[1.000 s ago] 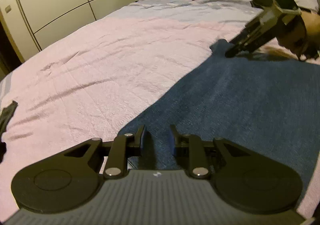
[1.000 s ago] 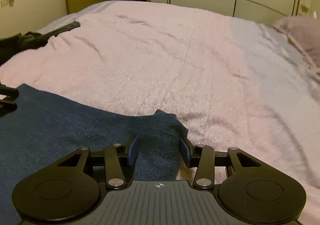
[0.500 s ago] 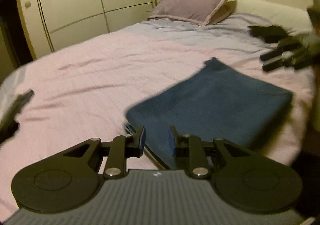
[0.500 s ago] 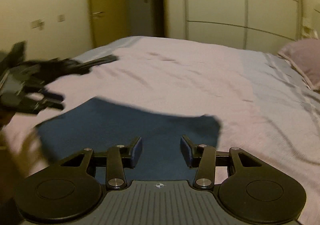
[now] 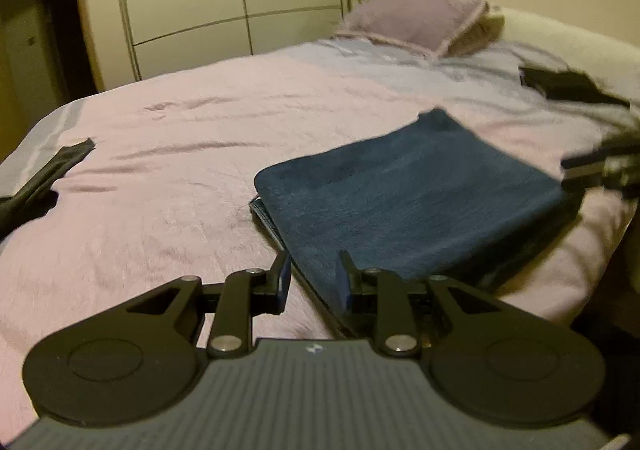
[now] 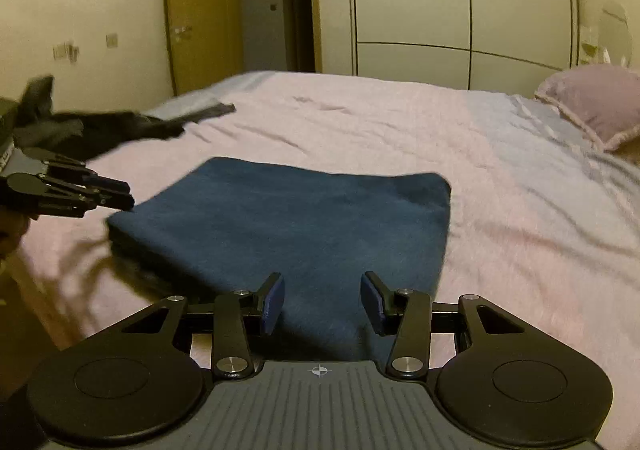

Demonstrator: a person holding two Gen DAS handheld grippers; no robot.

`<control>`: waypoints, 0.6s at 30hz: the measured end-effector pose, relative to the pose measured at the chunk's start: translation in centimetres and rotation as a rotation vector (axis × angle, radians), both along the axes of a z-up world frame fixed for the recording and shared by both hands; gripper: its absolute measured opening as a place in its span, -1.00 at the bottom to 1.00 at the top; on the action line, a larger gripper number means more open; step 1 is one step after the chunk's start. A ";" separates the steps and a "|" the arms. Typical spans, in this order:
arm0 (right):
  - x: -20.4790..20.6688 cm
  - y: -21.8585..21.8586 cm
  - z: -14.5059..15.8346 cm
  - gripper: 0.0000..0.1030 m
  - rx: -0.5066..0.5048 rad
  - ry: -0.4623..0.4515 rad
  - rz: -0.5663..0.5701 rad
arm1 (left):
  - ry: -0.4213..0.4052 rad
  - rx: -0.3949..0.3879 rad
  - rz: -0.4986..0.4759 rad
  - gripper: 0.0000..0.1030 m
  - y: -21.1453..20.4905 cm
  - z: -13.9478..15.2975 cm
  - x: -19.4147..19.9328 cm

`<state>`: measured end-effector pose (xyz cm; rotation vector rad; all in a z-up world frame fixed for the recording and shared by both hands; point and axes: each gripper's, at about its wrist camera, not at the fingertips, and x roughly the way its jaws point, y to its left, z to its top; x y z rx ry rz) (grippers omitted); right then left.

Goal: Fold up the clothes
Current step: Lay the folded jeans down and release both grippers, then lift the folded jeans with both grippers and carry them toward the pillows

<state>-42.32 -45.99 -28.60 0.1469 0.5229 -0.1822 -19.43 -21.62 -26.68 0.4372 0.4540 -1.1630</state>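
Left wrist view: left gripper (image 5: 311, 282), fingers parted and empty, above the near edge of the bed (image 5: 168, 153); folded blue garment (image 5: 416, 193) lies flat beside that edge. Right wrist view: right gripper (image 6: 322, 304), fingers apart, empty, over the garment (image 6: 304, 217); pillow (image 6: 596, 105) at the far right corner.

Counts: 1 folded blue garment (image 5: 408, 201) on the bed; 1 bed (image 5: 180, 153) with pink cover; 1 purple pillow (image 5: 412, 21); 2 dark clothing items, one (image 5: 44, 177) at the left edge, one (image 5: 560, 83) near the headboard; 2 grippers, left (image 5: 311, 282) and right (image 6: 322, 304), both with fingers apart and empty; 1 wardrobe (image 6: 460, 21); 1 door (image 6: 200, 13).
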 end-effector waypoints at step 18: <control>-0.6 0.9 -1.0 -0.10 0.089 0.018 -0.069 | 0.044 0.008 0.069 -0.57 0.3 -1.6 -1.1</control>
